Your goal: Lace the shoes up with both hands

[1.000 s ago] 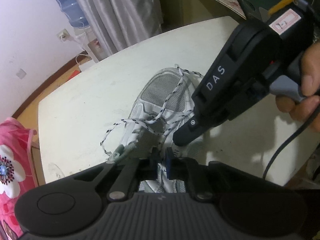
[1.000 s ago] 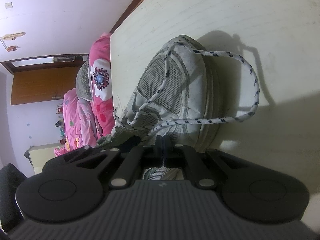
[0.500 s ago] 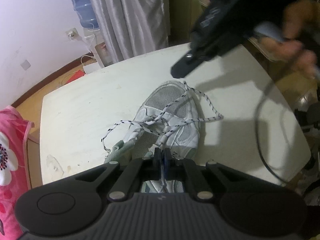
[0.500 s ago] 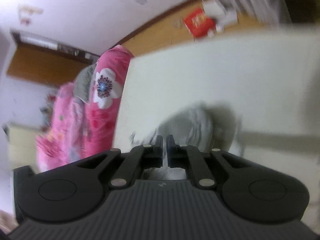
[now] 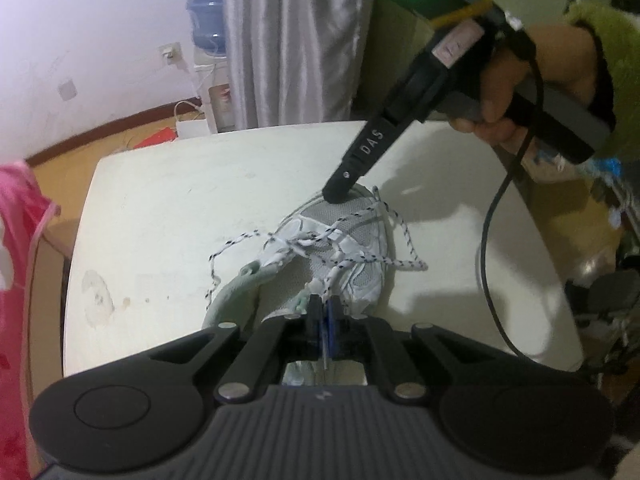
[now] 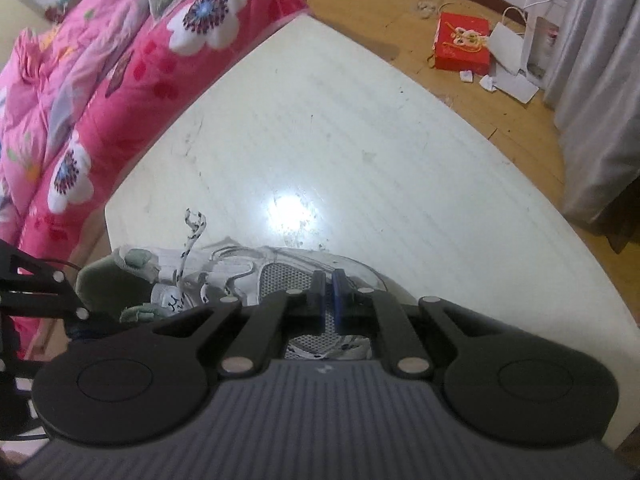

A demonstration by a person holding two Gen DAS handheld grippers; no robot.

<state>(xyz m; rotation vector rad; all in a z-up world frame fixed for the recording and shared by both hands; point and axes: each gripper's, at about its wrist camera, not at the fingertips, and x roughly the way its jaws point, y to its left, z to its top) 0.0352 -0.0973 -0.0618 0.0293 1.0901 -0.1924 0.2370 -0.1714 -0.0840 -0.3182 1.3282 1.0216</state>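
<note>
At the bottom centre of the left wrist view, the left gripper point(image 5: 325, 312) is seen clenched, a thin strand of lace point(image 5: 362, 258) seemingly pinched between its pads just above the heel of the shoe point(image 5: 348, 248). The shoe lies mid-frame on the table point(image 5: 168, 216), its lace loosely crossed and one end trailed to the left. Beyond, the right gripper point(image 5: 336, 194) is closed on nothing and poised over the toe. The step is judged to be tightening or tying; next, the free end would need to be picked up. Open tabletop is left all round, with the near edge closest and a cable point(image 5: 492, 240) hanging at right.
</note>
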